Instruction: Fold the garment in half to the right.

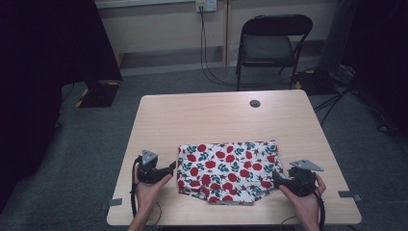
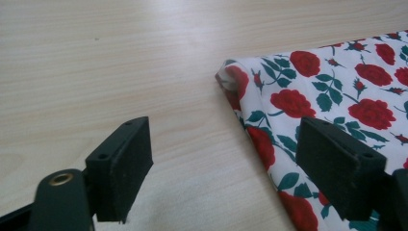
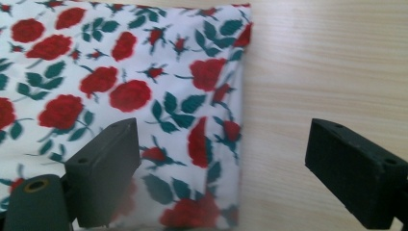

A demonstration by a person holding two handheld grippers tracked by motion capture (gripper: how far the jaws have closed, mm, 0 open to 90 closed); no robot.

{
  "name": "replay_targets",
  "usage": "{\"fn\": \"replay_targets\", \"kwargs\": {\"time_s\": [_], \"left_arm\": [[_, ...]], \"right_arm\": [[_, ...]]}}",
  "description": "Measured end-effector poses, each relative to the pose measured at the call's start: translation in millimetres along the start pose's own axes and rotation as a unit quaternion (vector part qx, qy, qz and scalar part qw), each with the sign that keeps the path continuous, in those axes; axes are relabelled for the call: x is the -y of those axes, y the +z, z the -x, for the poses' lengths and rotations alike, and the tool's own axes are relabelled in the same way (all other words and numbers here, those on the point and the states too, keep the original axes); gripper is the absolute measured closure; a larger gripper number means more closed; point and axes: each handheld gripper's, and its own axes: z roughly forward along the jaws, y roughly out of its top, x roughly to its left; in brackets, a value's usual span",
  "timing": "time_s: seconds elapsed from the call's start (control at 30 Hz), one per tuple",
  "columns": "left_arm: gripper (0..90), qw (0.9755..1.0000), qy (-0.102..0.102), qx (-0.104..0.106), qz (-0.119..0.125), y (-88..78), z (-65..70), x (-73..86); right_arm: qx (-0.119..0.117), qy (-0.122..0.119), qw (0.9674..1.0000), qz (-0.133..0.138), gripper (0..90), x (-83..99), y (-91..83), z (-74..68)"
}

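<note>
A folded white cloth printed with red roses and green leaves (image 1: pixel 226 171) lies flat on the near half of the wooden table (image 1: pixel 216 115). My left gripper (image 1: pixel 172 168) is at the cloth's left edge, open; in the left gripper view (image 2: pixel 226 144) one jaw hangs over bare wood and the other over the cloth (image 2: pixel 337 96), whose folded corner lies between them. My right gripper (image 1: pixel 276 177) is at the cloth's right edge, also open. In the right gripper view (image 3: pixel 223 139) the cloth's (image 3: pixel 120 86) side edge runs between the jaws. Neither pair of pads presses the fabric.
A dark round cable hole (image 1: pixel 255 103) sits near the table's far edge. Beyond the table stand a black folding chair (image 1: pixel 269 43) and a wall socket with cables trailing on the grey carpet. Grey tape marks (image 1: pixel 114 202) stick out at the table's near corners.
</note>
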Motion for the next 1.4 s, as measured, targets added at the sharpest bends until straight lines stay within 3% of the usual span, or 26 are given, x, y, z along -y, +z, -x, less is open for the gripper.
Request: {"fn": "replay_targets", "kwargs": {"time_s": [0.2, 0.37, 0.57, 0.63, 0.83, 0.97, 1.23, 1.33, 1.4], "left_arm": [[21.4, 0.9998, -0.005, 0.018, -0.004, 5.6, 0.1, -4.4], [21.5, 0.9996, -0.009, 0.024, 0.011, 6.0, -1.2, -12.0], [21.8, 0.9994, -0.011, 0.034, 0.002, 10.7, -3.9, -15.6], [22.7, 0.9992, -0.009, 0.038, -0.007, 13.3, -1.0, -19.0], [24.4, 0.9989, -0.01, 0.046, 0.0, 16.0, 5.2, -28.9], [26.5, 0.9987, -0.005, 0.05, -0.013, 19.0, 10.5, -37.1], [26.5, 0.9981, 0.012, 0.059, -0.009, 25.5, 17.6, -60.1], [27.3, 0.9978, 0.002, 0.066, 0.0, 31.0, 14.7, -66.0], [27.7, 0.9977, 0.016, 0.065, -0.007, 35.7, 15.2, -65.1]], "right_arm": [[-0.02, -0.012, 0.9997, 0.005, 10.7, -12.0, 0.1, -18.9], [-0.037, -0.026, 0.9989, 0.013, 10.3, -21.1, 3.7, -40.1], [-0.053, -0.035, 0.9979, 0.01, 10.1, -25.6, 11.8, -57.6], [-0.062, -0.038, 0.9973, 0.009, 10.3, -27.4, 15.1, -67.1], [-0.085, -0.046, 0.9953, 0.007, 11.9, -33.0, 19.3, -88.6], [-0.098, -0.049, 0.9939, 0.012, 13.5, -38.6, 20.3, -100.4], [-0.11, -0.068, 0.9914, 0.02, 15.2, -56.2, 14.7, -121.6], [-0.117, -0.069, 0.9905, 0.022, 15.9, -61.1, 14.4, -129.1], [-0.13, -0.066, 0.9889, 0.027, 16.9, -64.3, 14.2, -136.8]]}}
